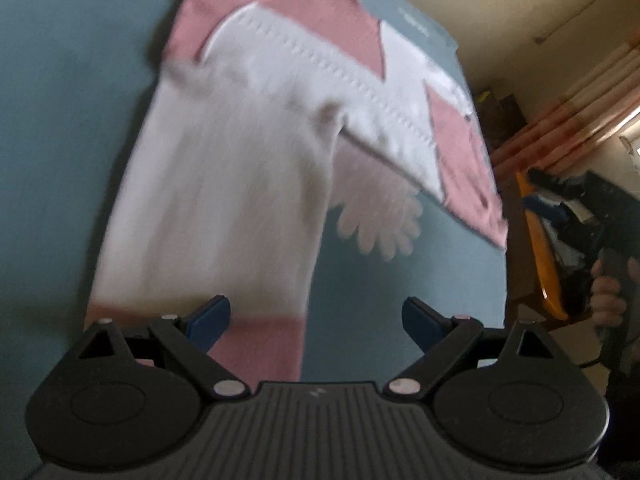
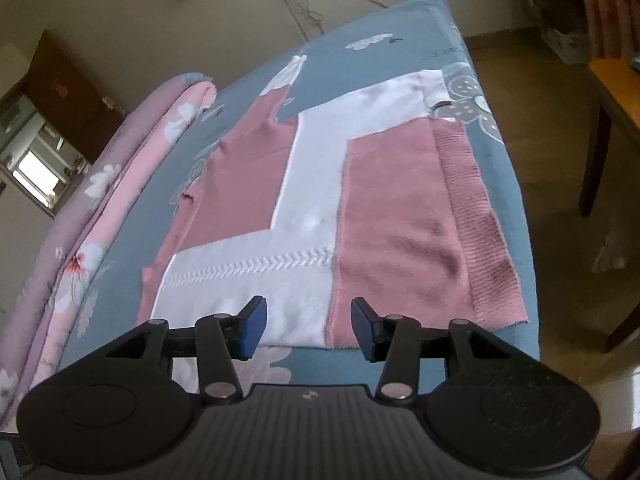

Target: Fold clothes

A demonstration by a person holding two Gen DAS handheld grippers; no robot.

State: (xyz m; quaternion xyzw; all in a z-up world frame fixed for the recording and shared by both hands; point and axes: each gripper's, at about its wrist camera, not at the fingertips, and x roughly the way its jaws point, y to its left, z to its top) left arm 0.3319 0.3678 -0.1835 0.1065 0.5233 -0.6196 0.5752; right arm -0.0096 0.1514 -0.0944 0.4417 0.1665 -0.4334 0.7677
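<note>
A pink and white knitted sweater (image 2: pixel 320 208) lies spread flat on the blue bed sheet (image 2: pixel 492 160), its ribbed pink hem toward the right edge of the bed. In the left wrist view, one white sleeve (image 1: pixel 224 200) with a pink cuff (image 1: pixel 260 348) runs from the sweater's body (image 1: pixel 312 40) toward the camera, blurred. My left gripper (image 1: pixel 316 324) hovers over the cuff end, open wide, with nothing pressed between the pads. My right gripper (image 2: pixel 309 328) stands open just above the near edge of the sweater and grips nothing.
A rolled pink floral quilt (image 2: pixel 100 208) lies along the left side of the bed. A wooden table (image 2: pixel 612 92) stands to the right on the floor. A person's hand (image 1: pixel 608 300) holds the other gripper at the right edge of the left wrist view.
</note>
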